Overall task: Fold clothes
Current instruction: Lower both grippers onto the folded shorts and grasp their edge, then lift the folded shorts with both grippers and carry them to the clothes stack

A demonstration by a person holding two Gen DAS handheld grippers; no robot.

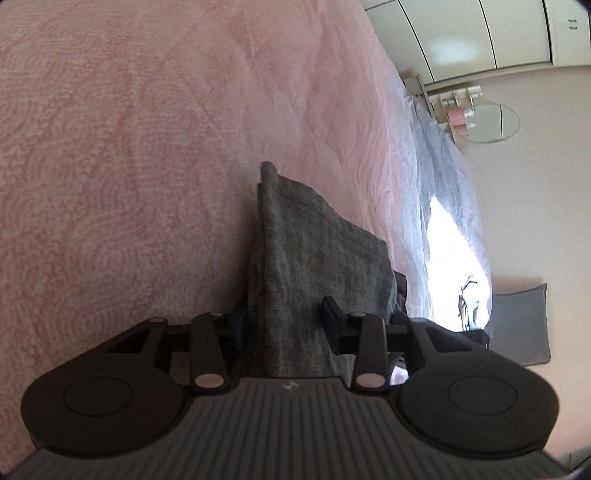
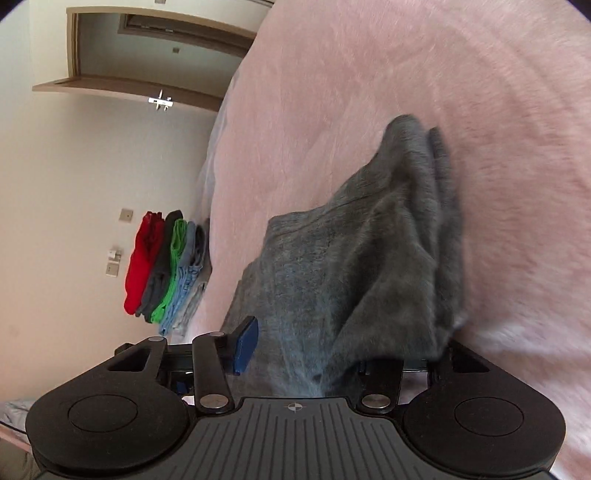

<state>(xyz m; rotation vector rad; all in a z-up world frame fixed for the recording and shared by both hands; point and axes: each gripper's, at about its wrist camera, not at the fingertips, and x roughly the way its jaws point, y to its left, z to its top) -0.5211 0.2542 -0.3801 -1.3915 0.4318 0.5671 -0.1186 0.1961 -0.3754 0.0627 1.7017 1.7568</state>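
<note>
A grey garment (image 1: 314, 258) lies folded on the pink bedspread (image 1: 147, 147). In the left wrist view my left gripper (image 1: 284, 321) has its fingers either side of the garment's near edge and is shut on it. In the right wrist view the same grey garment (image 2: 351, 266) bunches between the fingers of my right gripper (image 2: 332, 343), which is shut on it; the right finger is hidden under the cloth. The view is tilted and slightly blurred.
A stack of folded clothes (image 2: 166, 269) in red, dark grey, green and blue sits at the bed's far edge. A grey and white duvet (image 1: 443, 206) lies along the other edge. A door (image 2: 147, 55), wardrobe (image 1: 480, 33) and oval mirror (image 1: 487, 122) line the walls.
</note>
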